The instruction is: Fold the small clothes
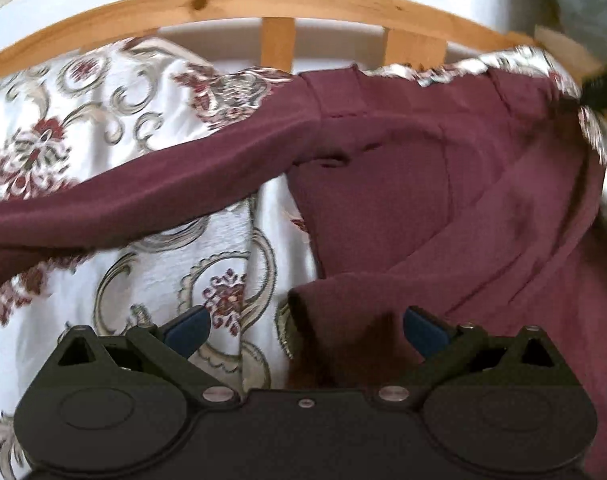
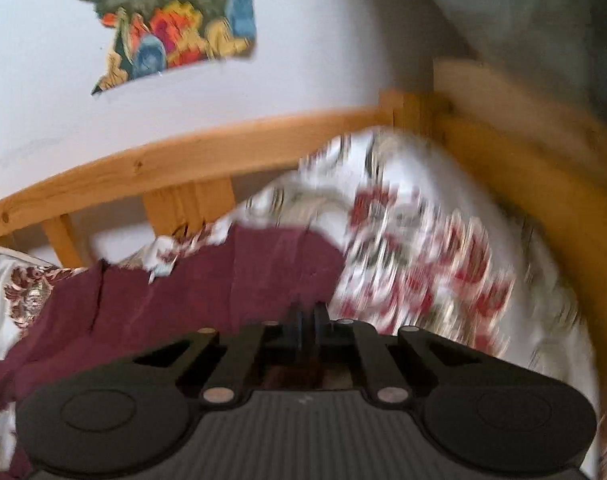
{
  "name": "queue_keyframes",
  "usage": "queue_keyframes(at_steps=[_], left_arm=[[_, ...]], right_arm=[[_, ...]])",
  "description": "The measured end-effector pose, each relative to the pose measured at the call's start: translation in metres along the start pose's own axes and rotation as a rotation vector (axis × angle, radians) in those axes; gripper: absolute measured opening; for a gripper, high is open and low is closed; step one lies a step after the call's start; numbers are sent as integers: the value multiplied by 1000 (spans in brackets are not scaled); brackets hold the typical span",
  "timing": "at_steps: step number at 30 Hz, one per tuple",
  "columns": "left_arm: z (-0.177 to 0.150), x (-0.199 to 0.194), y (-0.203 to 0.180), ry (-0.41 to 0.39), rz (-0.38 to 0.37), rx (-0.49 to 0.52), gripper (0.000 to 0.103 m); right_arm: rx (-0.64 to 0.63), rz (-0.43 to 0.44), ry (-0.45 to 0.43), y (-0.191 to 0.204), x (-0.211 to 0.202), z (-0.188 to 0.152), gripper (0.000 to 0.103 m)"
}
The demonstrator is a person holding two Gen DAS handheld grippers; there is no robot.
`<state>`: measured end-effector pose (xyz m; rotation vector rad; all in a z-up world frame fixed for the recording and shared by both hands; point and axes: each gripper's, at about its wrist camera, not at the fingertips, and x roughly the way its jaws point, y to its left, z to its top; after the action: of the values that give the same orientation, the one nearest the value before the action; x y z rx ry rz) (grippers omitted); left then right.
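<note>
A maroon garment [image 1: 403, 184] lies spread on a white floral bedspread [image 1: 63, 128]. One long sleeve stretches to the left. A folded corner of the cloth [image 1: 335, 320] lies between the fingers of my left gripper [image 1: 307, 330], which is open with its blue pads apart. In the right wrist view my right gripper [image 2: 309, 320] is shut on the edge of the maroon garment [image 2: 223, 280] and holds it a little raised; the view is blurred by motion. The right gripper shows as a dark shape at the far right of the left wrist view [image 1: 603, 92].
A wooden bed rail [image 1: 239, 0] with slats runs along the far side against a white wall. A wooden corner post [image 2: 503, 148] stands at the right. A colourful picture [image 2: 171, 20] hangs on the wall. The floral bedspread [image 2: 423, 260] covers the bed.
</note>
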<state>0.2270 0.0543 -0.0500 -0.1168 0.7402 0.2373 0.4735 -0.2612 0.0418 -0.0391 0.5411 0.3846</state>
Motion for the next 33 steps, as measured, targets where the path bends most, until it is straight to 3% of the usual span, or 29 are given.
queue_keyframes(at_steps=[2, 5, 8, 9, 10, 17, 19, 21, 22, 23, 27, 29, 31, 33], left_arm=[[-2, 5, -7, 6, 12, 39, 102], [-5, 14, -17, 44, 12, 88, 102], [-9, 14, -25, 34, 30, 120, 102], [-9, 13, -24, 32, 27, 124, 102], [-9, 12, -23, 31, 23, 125, 102], [-5, -5, -9, 9, -19, 58, 102], [-5, -9, -7, 16, -12, 45, 102], [-6, -15, -3, 24, 2, 32, 102], [-6, -20, 0, 24, 10, 25, 102], [-5, -26, 4, 20, 14, 17, 102], [-2, -59, 27, -15, 79, -14, 102], [-2, -76, 42, -32, 133, -14, 102], [-5, -92, 61, -53, 184, -17, 102], [-11, -110, 83, -73, 249, -25, 102]], right_arm=[[-60, -55, -68, -5, -7, 8, 6], [-18, -78, -43, -26, -1, 15, 8], [28, -81, -27, -42, -4, 2, 26], [53, -63, -24, -49, -8, -4, 41], [74, -46, -24, -54, -14, -11, 46], [5, 66, 45, -60, -51, -65, 56], [-19, 56, 75, -53, -48, -79, 56], [-30, 28, 72, -47, -44, -88, 49], [-27, -6, 70, -44, -42, -90, 38], [-15, -52, 74, -43, -38, -91, 34], [74, -86, 78, -47, -37, -95, 34], [82, -81, 62, -43, -48, -98, 38], [74, -70, 29, -33, -69, -104, 56], [76, -33, -1, -20, -89, -111, 64]])
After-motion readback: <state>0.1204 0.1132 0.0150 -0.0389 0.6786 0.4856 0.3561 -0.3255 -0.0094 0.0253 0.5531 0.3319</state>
